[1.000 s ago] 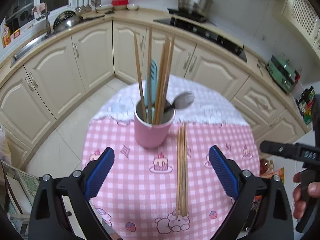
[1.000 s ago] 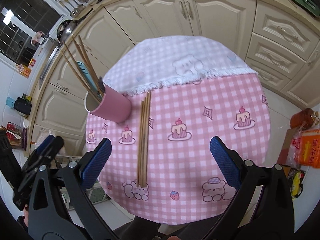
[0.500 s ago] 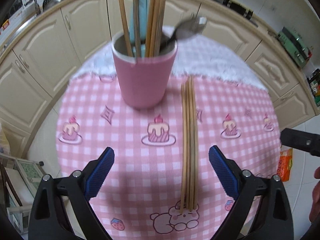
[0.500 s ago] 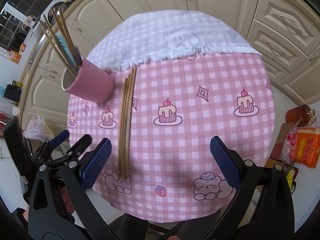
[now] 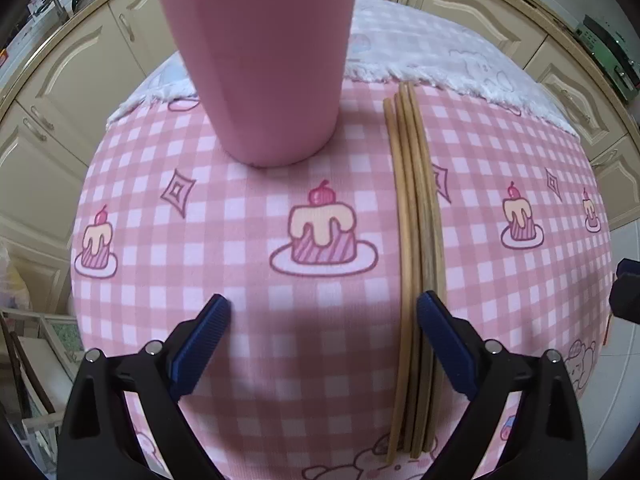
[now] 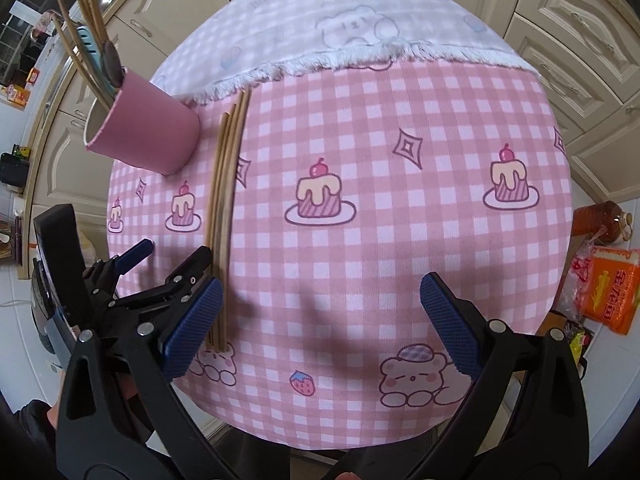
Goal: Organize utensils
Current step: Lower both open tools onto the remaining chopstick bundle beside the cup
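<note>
A pink cup stands on the round table with the pink checked cloth; in the right wrist view the cup holds several chopsticks, a blue utensil and a dark spoon. A bundle of wooden chopsticks lies flat to the right of the cup, also seen in the right wrist view. My left gripper is open, low over the cloth, its right finger over the chopsticks' near part. My right gripper is open and empty above the table's near edge; the left gripper shows at its left.
Cream kitchen cabinets curve around behind the table. A white cloth covers the table's far part. An oil bottle and an orange packet sit on the floor at the right. The table edge drops off close in front.
My left gripper has come down and forward toward the cloth, so the cup and chopsticks loom larger. My right gripper has also lowered toward the table.
</note>
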A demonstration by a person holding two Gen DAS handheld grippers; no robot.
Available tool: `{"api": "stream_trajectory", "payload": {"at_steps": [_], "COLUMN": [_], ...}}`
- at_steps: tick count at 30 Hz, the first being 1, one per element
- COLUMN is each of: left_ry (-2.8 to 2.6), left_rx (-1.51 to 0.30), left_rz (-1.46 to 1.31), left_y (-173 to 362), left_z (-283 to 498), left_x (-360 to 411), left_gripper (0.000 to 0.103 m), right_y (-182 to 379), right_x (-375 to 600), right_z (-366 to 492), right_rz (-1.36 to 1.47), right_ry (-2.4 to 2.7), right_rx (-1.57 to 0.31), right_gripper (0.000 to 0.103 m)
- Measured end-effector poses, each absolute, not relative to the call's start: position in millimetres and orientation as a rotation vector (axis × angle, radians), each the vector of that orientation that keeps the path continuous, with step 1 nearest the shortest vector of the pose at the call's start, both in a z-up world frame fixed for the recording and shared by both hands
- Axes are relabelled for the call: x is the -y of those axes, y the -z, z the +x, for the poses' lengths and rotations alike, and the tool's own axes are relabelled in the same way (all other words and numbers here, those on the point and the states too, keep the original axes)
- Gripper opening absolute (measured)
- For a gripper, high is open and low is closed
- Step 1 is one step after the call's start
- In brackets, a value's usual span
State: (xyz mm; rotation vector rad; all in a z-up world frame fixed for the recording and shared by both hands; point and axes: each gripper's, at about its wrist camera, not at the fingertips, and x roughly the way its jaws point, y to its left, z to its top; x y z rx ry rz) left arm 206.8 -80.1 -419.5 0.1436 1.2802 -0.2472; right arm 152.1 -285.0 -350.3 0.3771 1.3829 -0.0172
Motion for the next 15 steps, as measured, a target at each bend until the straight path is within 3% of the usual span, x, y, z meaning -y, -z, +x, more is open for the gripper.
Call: {"api": "stream_trajectory", "payload": {"at_steps": [15], "left_ry": [0.222], "left_rx": [-1.276], "left_rz": [0.175], "left_y": [427.1], "left_z": [213.6], "left_x": [78.4], "left_gripper": [0.093], "right_y": [355.1], "right_x": [277.2], "right_z": [164.8], "right_rz": [0.358], "right_ry": [0.019], "right_rx": [-1.402], "right_gripper": [0.097]}}
